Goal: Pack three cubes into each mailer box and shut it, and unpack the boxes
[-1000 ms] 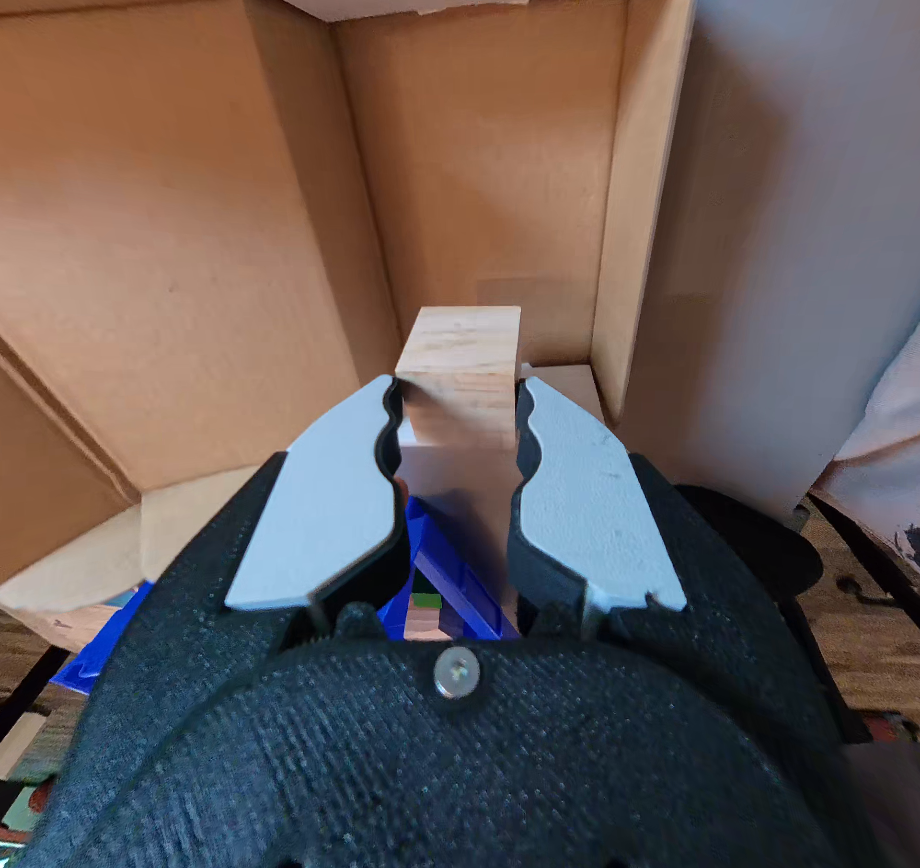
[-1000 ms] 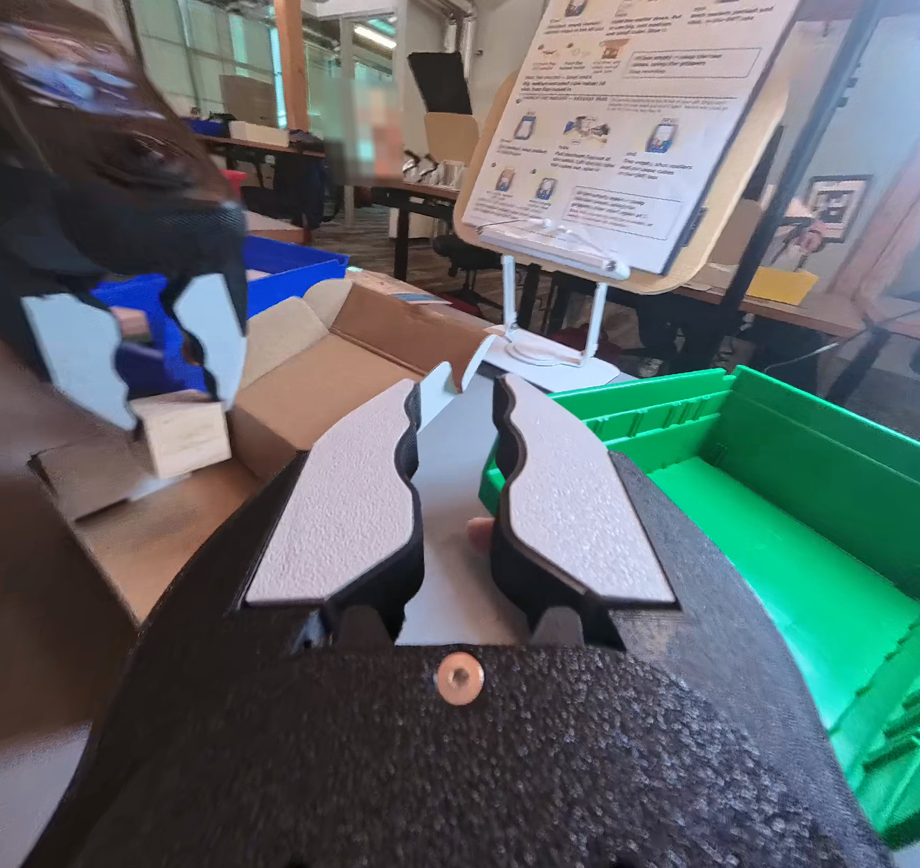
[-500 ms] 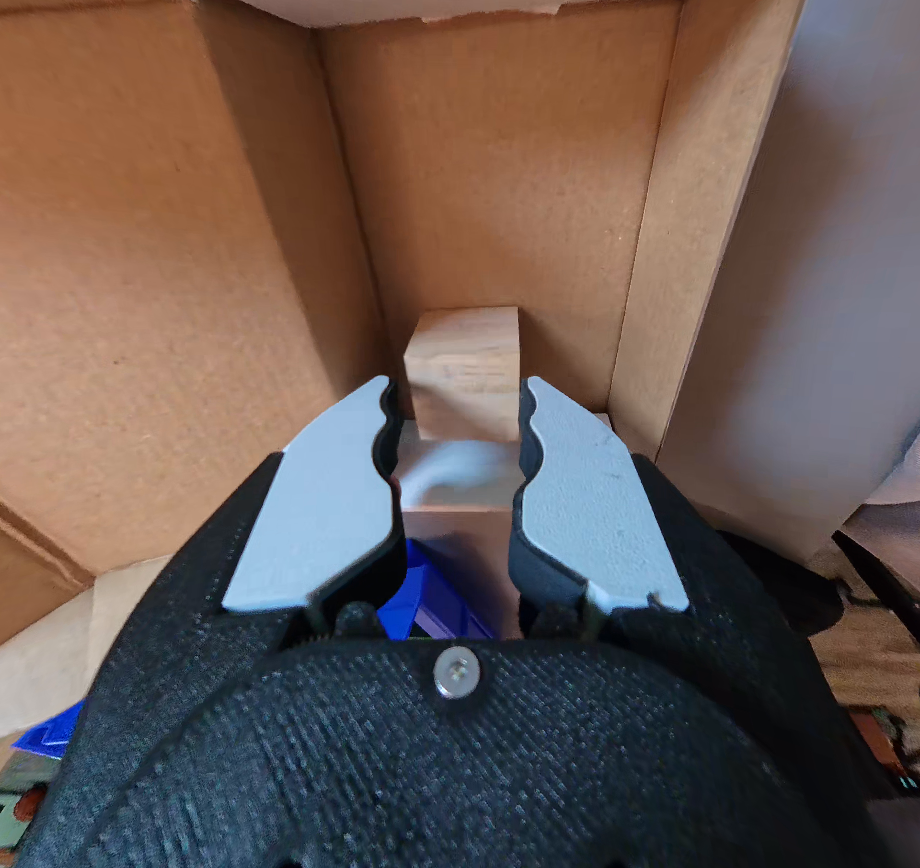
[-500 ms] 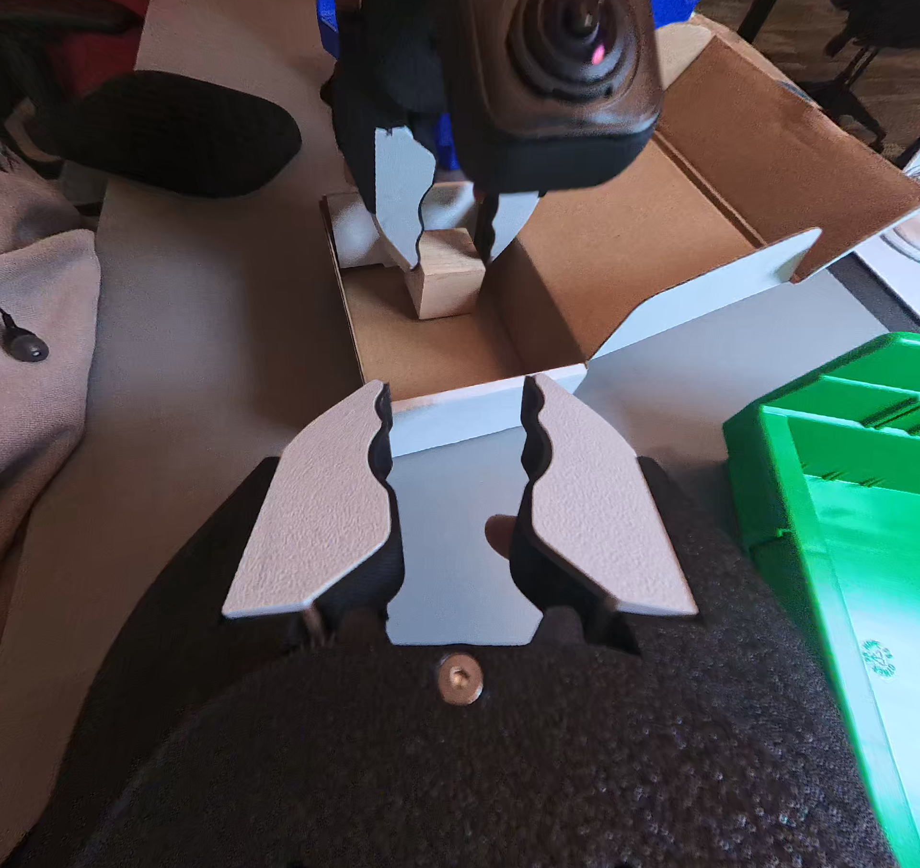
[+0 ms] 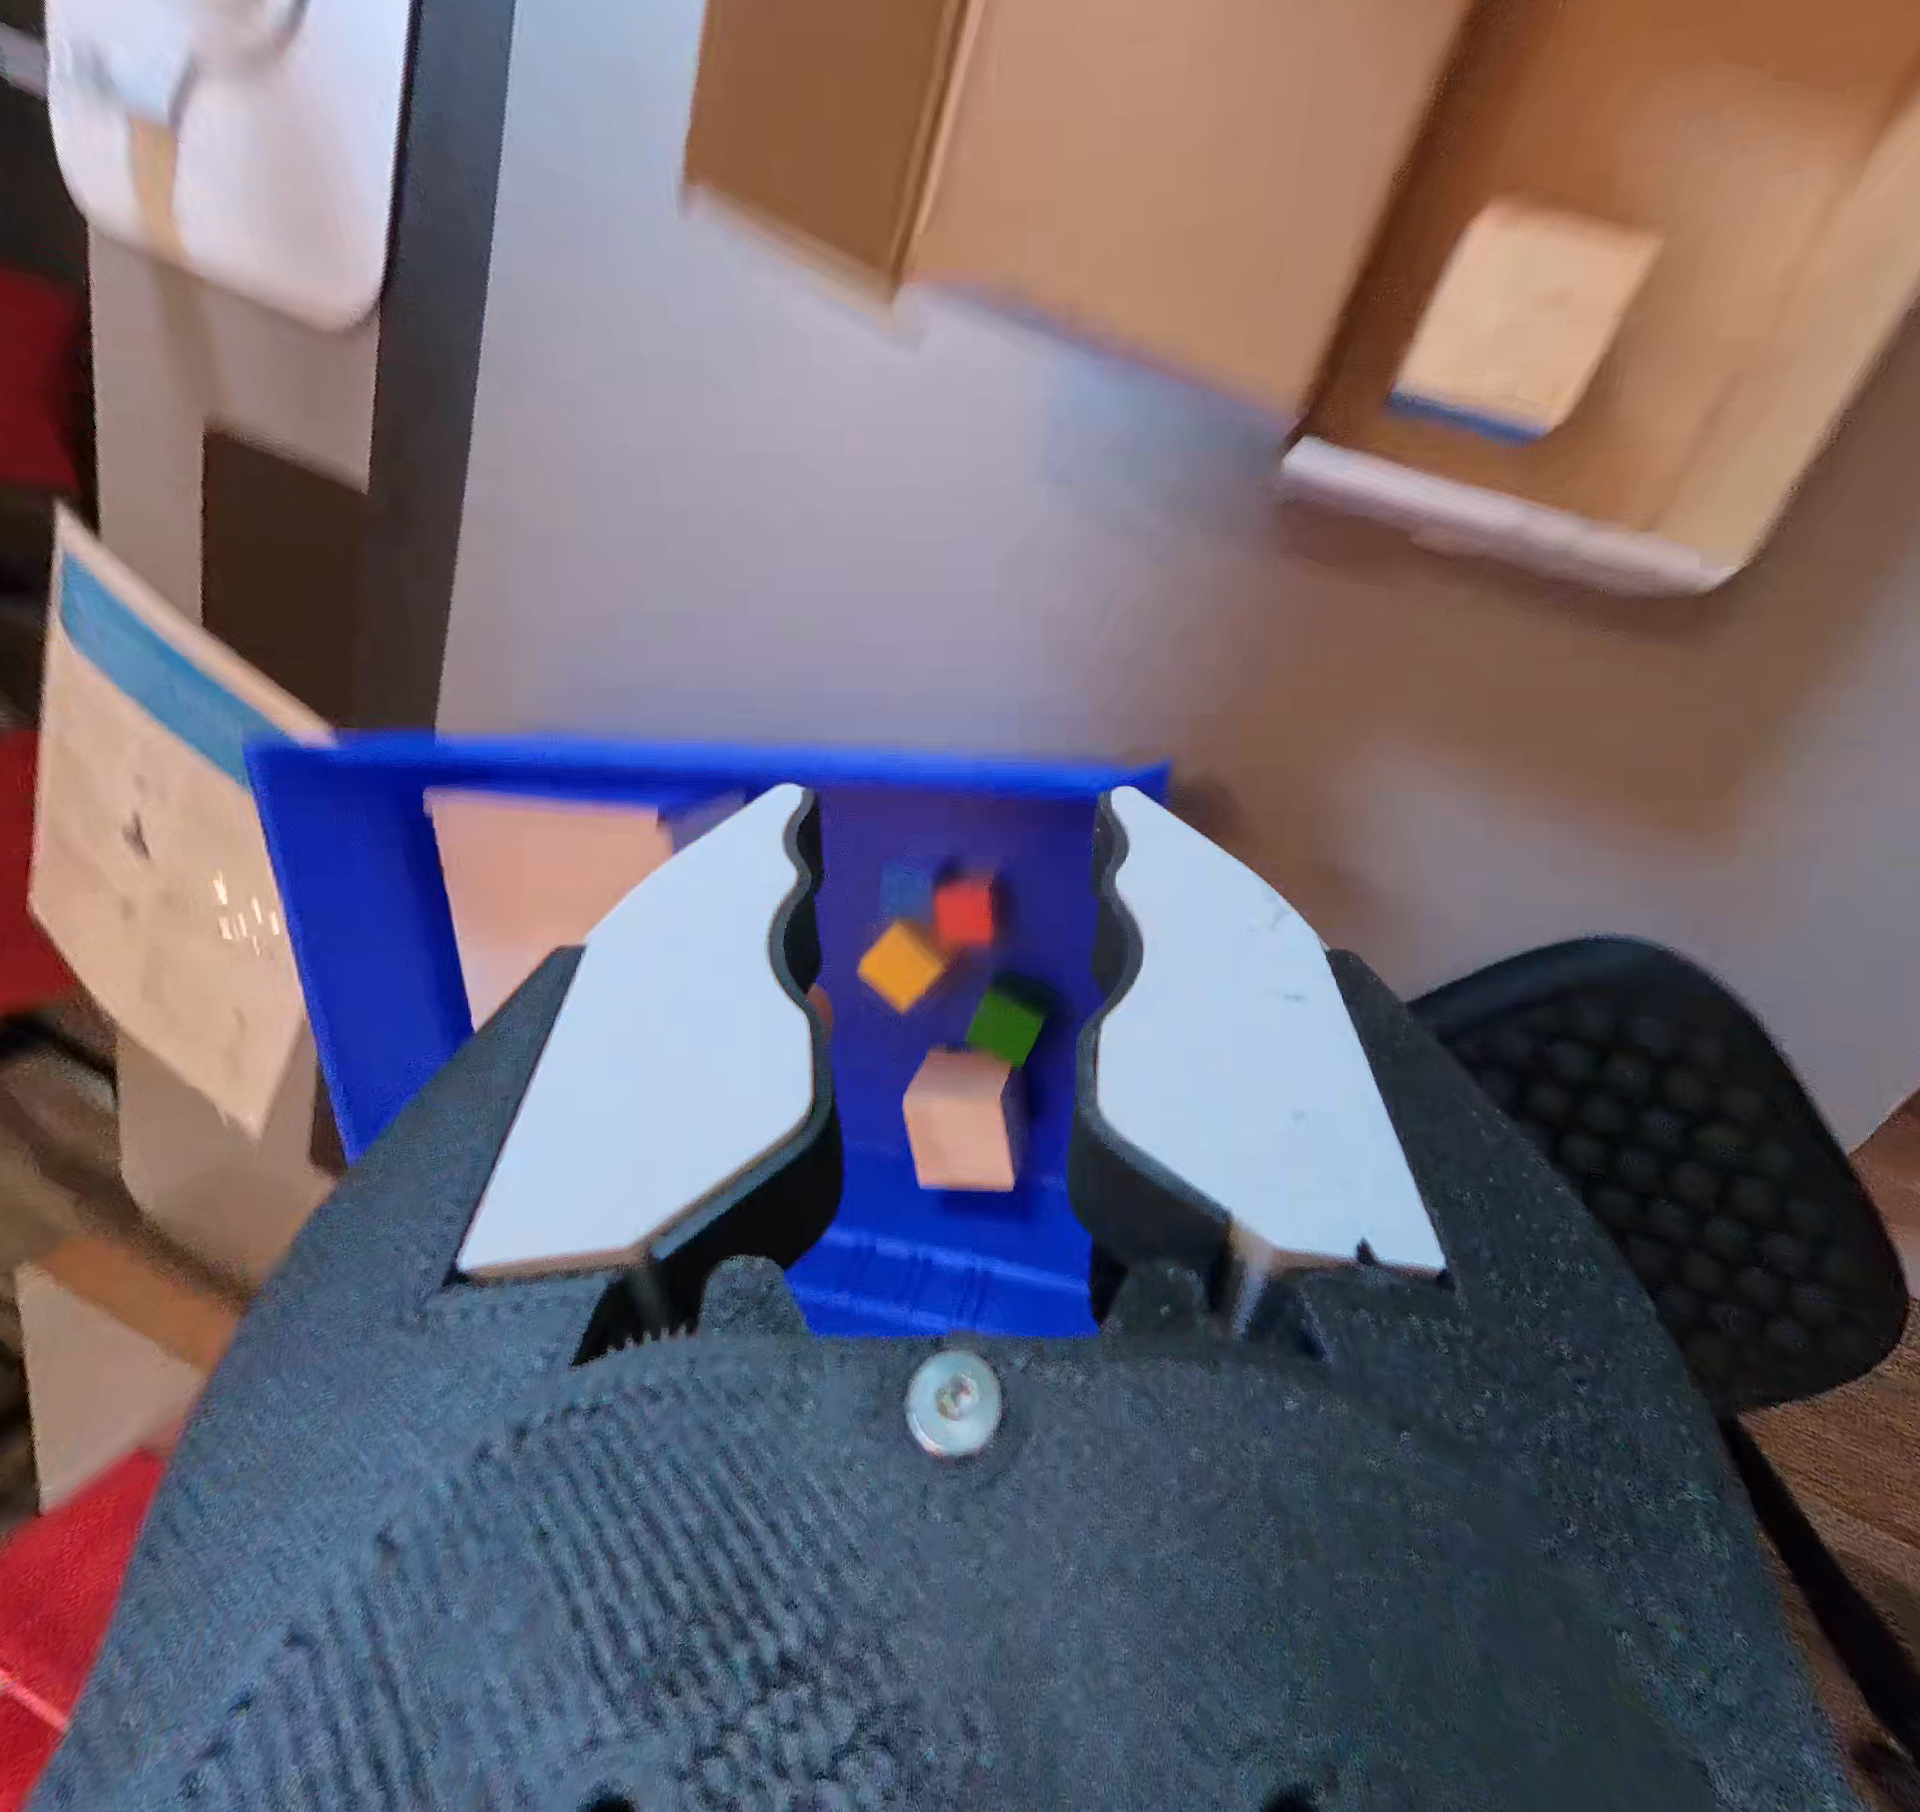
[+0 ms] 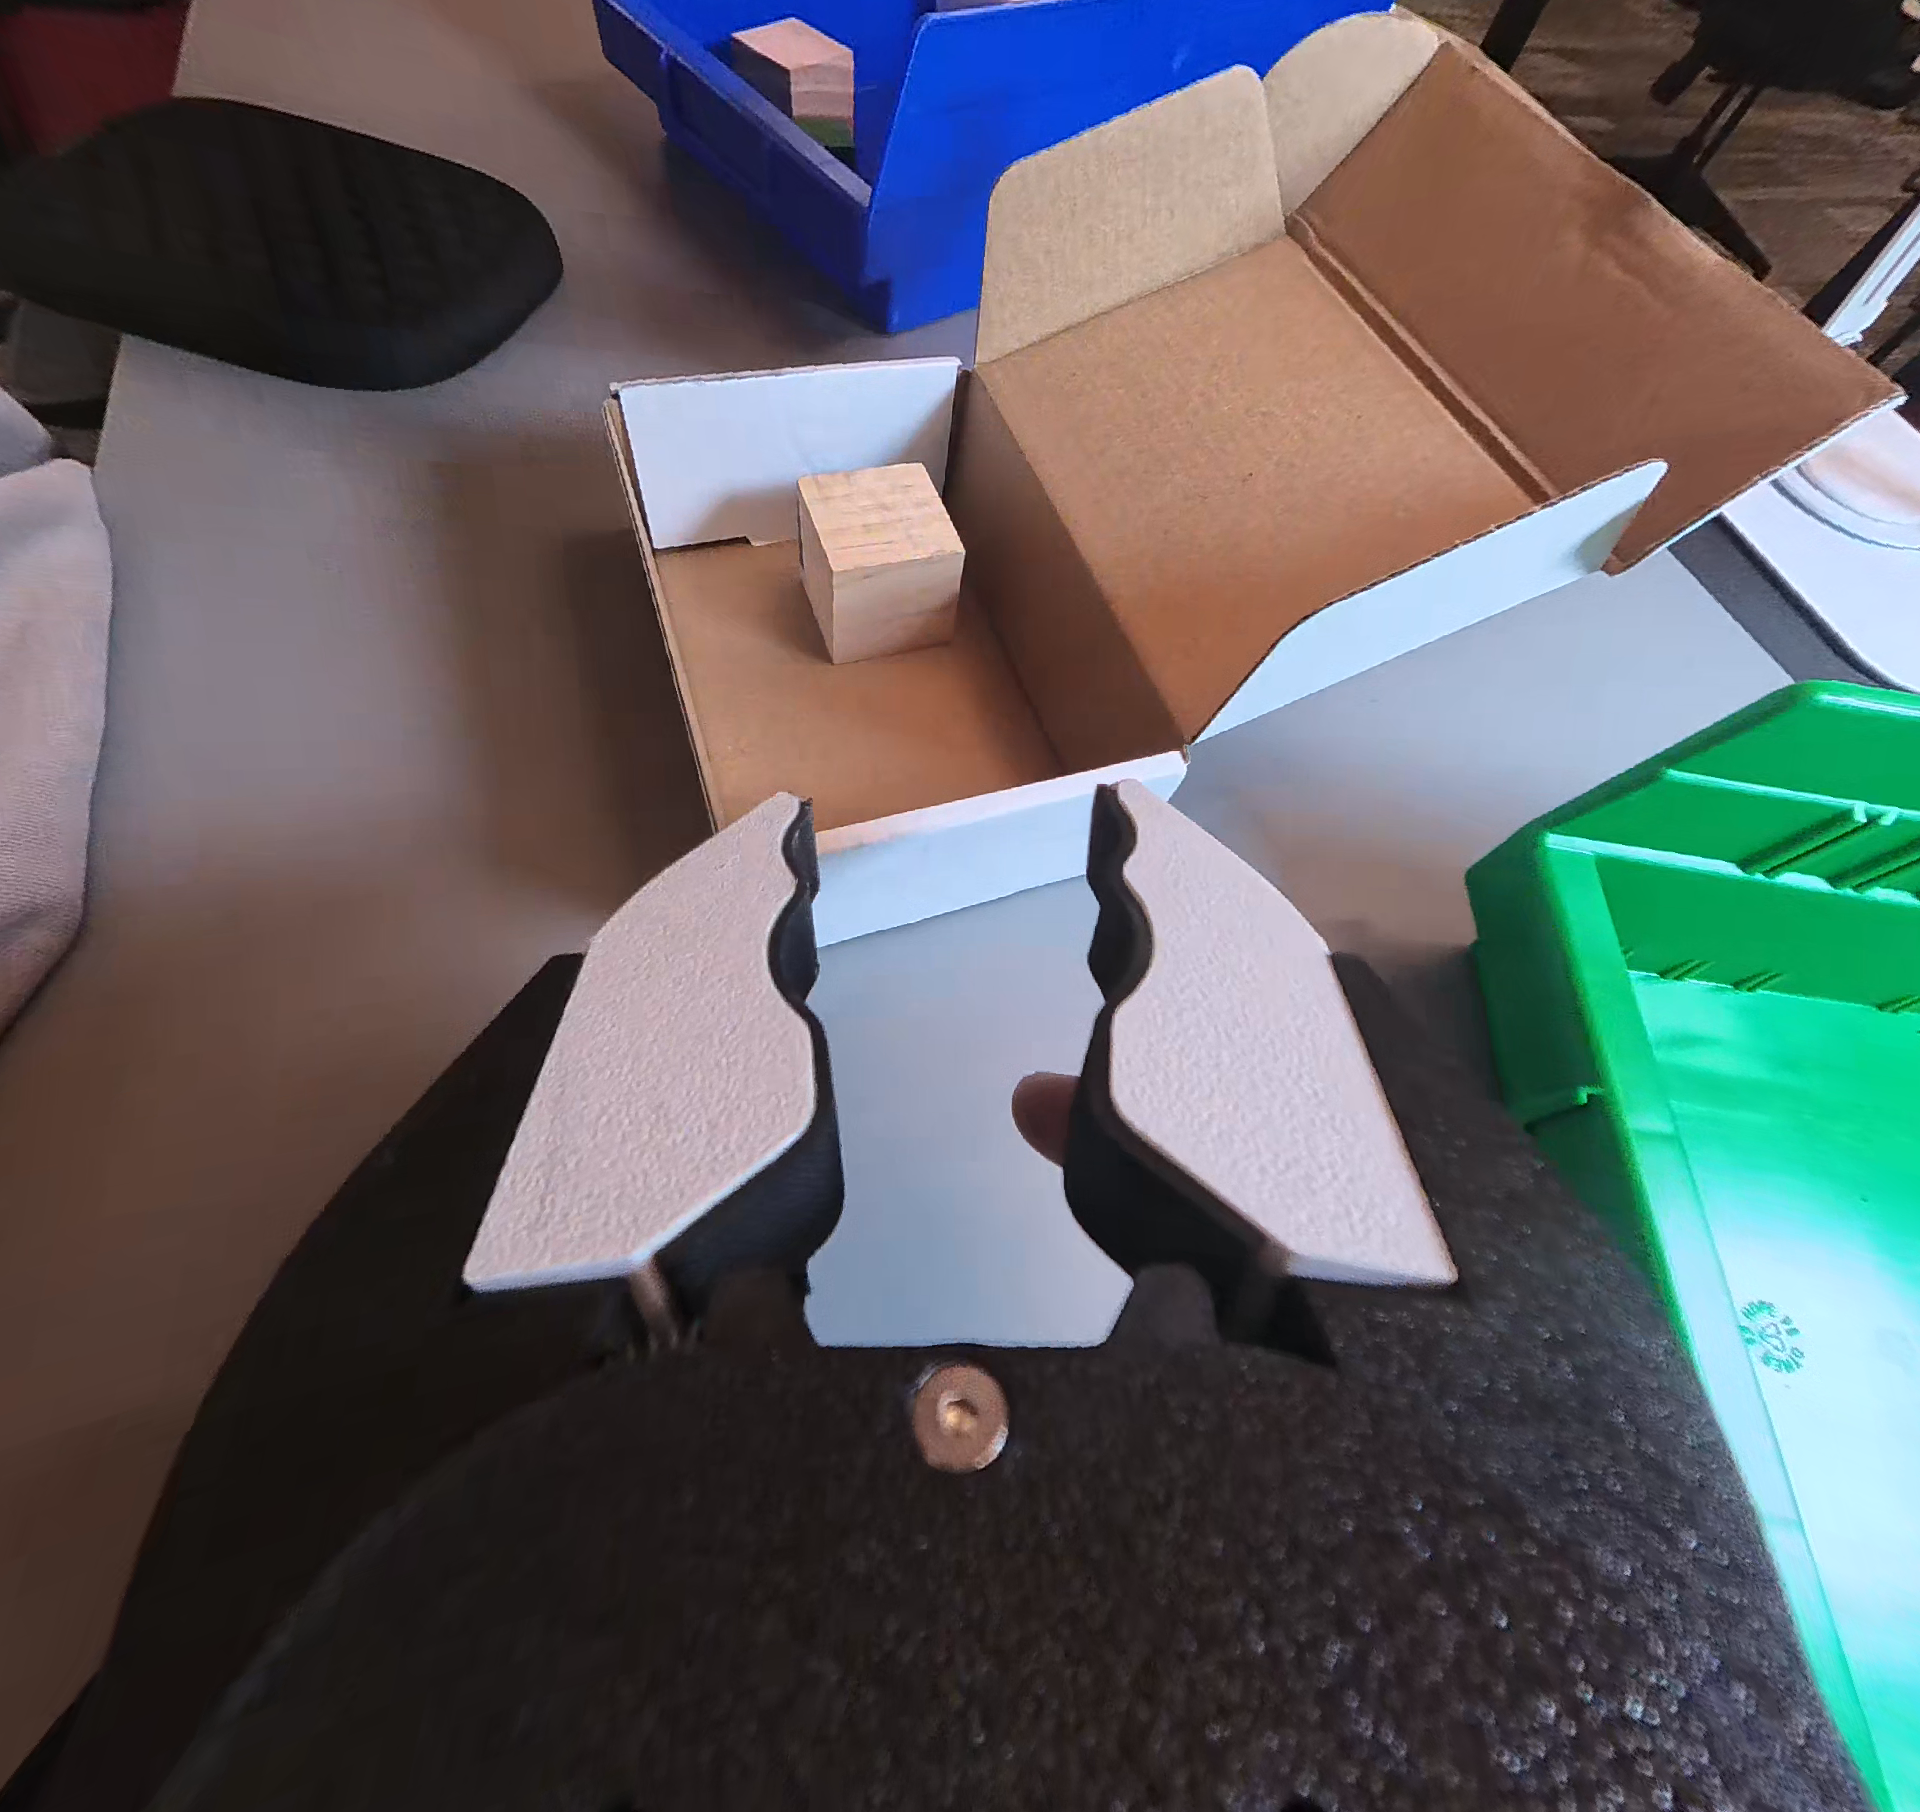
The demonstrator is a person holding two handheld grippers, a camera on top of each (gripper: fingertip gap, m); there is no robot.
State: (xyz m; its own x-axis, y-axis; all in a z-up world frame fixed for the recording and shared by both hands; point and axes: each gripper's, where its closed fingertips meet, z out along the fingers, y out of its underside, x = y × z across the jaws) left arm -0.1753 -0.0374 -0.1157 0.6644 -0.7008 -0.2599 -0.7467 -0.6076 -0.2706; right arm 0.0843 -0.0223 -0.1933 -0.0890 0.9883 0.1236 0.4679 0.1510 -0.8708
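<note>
An open brown mailer box point(image 6: 862, 713) lies on the grey table with one plain wooden cube point(image 6: 878, 562) standing in its far left corner. My right gripper point(image 6: 951, 806) is open and empty, just in front of the box's white front wall. My left gripper point(image 5: 956, 806) is open and empty, looking down into a blue bin point(image 5: 343, 931). The bin holds a plain wooden cube point(image 5: 961, 1123) and smaller orange point(image 5: 900, 964), red point(image 5: 966, 912) and green point(image 5: 1006, 1019) cubes. The box point(image 5: 1143, 152) and its cube point(image 5: 1522, 318) show blurred at the upper right of the left wrist view.
The blue bin point(image 6: 935, 235) stands behind the box, with wooden blocks point(image 6: 795, 63) in it. A green bin point(image 6: 1714, 1087) stands to the right of my right gripper. A black mesh chair part point(image 6: 260, 245) overlaps the table's left side. The box lid point(image 6: 1558, 235) lies open to the right. The left gripper's tips are roughly 30 cm from the right gripper's.
My left gripper let go of the wooden cube inside the box, left the box and swung over the blue bin. My right gripper opened wider and tilted down toward the box.
</note>
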